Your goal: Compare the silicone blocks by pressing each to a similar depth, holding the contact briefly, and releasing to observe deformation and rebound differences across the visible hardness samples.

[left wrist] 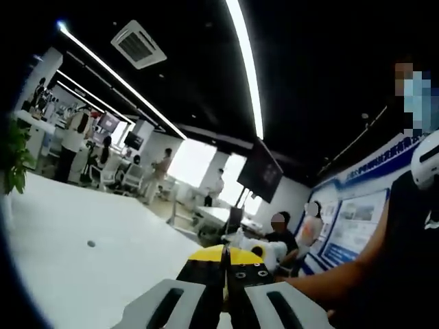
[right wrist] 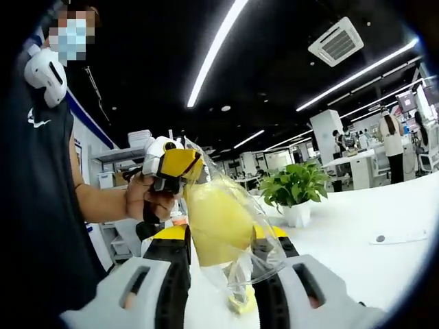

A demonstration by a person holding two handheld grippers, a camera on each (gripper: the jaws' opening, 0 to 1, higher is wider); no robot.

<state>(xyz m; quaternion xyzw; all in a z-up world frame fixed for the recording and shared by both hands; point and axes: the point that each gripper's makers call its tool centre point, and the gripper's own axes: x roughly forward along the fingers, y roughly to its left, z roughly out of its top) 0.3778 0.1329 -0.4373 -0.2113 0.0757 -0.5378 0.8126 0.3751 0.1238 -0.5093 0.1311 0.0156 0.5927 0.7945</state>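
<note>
Silicone block (right wrist: 214, 223) in clear bag (right wrist: 240, 240), left gripper (right wrist: 180, 166) pinching bag top, right jaws apart

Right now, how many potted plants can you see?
2. One leafy potted plant in a white pot stands on the white table in the right gripper view. Another plant shows at the left edge of the left gripper view; its pot is hidden.
</note>
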